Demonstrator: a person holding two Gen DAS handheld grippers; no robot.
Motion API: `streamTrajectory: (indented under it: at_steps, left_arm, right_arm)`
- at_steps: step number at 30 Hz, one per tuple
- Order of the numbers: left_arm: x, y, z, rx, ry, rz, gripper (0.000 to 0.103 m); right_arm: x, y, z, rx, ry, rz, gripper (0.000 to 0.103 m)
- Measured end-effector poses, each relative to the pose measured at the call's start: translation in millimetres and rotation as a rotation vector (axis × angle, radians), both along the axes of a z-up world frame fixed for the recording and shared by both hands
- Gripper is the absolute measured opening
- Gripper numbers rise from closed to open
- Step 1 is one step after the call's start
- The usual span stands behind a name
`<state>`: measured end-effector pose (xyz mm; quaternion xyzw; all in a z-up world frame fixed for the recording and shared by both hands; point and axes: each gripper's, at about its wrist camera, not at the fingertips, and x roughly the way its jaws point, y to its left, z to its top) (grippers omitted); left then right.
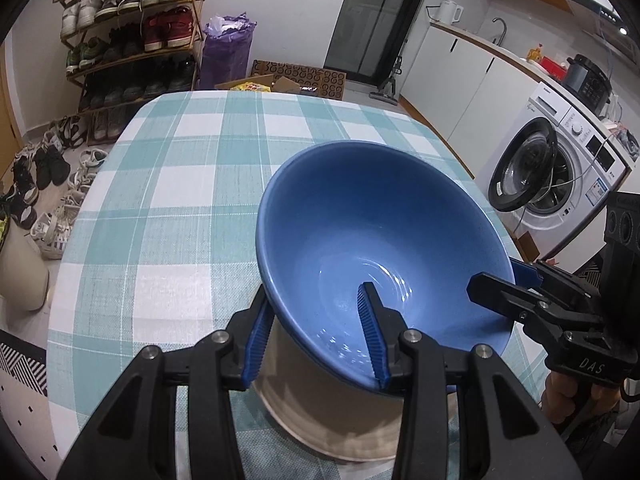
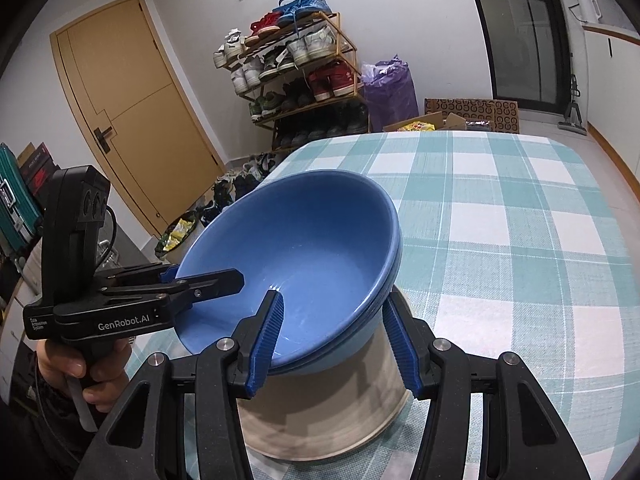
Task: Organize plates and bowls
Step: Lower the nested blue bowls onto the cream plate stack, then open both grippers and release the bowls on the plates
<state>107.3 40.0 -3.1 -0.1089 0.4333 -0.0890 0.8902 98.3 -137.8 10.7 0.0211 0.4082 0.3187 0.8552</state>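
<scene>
- The left gripper (image 1: 316, 328) is clamped on the near rim of the blue bowl (image 1: 360, 232): one ribbed blue pad sits inside the bowl and the other presses against its outer wall.
- The right gripper (image 2: 332, 336) grips the same bowl from the other side, with one pad inside the bowl and the other against the outside; the pad on the outside looks to be touching the wall, though its tip is partly hidden behind the rim.
- In the right wrist view a second blue rim shows just under the first, so the blue bowl appears to be two nested bowls, gripped together.
- The bowl is tilted, its opening turned towards the grippers, and sits directly ahead of both sets of fingers.
- Below the bowl and close under both grippers lies a cream plate (image 1: 320, 420), resting on the checked tablecloth (image 1: 180, 184); whether the bowl touches the plate cannot be told.
- A hand (image 2: 80, 368) holds the handle of the left gripper, seen at the left of the right wrist view.
- Beyond the table, ahead of the grippers, stand a shoe rack (image 2: 296, 80) and a washing machine (image 1: 560, 168).
</scene>
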Motion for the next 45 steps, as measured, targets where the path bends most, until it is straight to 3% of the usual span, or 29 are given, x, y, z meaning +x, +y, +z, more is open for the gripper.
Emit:
streamTrajectory:
  at_steps: [16, 21, 23, 27, 28, 29, 31, 33, 36, 45]
  left_arm:
    - [0.7, 4.4, 0.8, -0.019, -0.020, -0.007, 0.043]
    - [0.3, 3.1, 1.1, -0.012, -0.020, -0.013, 0.049]
    - [-1.1, 2.3, 2.3, 0.001, -0.024, -0.009, 0.059]
    - [-7.1, 5.9, 5.8, 0.003, -0.038, -0.016, 0.062]
    - [-9.6, 8.2, 7.2, 0.006, -0.045, -0.013, 0.064]
    - [-11.4, 9.9, 8.2, 0.011, -0.051, -0.008, 0.071]
    - [-17.2, 15.6, 12.0, 0.018, -0.079, 0.008, 0.082]
    - [-23.5, 21.5, 15.8, 0.025, -0.105, 0.021, 0.086]
    - [-33.3, 27.1, 21.2, 0.047, -0.141, 0.039, 0.103]
    - [-63.3, 29.4, 23.9, 0.141, -0.291, 0.075, 0.103]
  right_arm:
    - [6.7, 2.4, -6.3, 0.003, 0.001, -0.007, 0.054]
    - [7.9, 1.3, -6.9, 0.009, 0.007, -0.003, 0.055]
    - [7.7, 0.8, -6.4, 0.012, 0.002, -0.001, 0.062]
    - [5.3, -1.1, -2.4, 0.018, -0.015, 0.010, 0.073]
    - [4.0, -1.8, -0.8, 0.019, -0.025, 0.012, 0.082]
    - [3.2, -2.7, 0.4, 0.021, -0.032, 0.013, 0.088]
    - [1.1, -4.0, 3.8, 0.025, -0.049, 0.017, 0.088]
    - [-0.4, -4.7, 5.9, 0.022, -0.058, 0.021, 0.091]
    - [-4.5, -7.9, 7.1, 0.026, -0.074, 0.022, 0.100]
    - [-18.8, -19.6, 5.2, 0.014, -0.131, 0.020, 0.102]
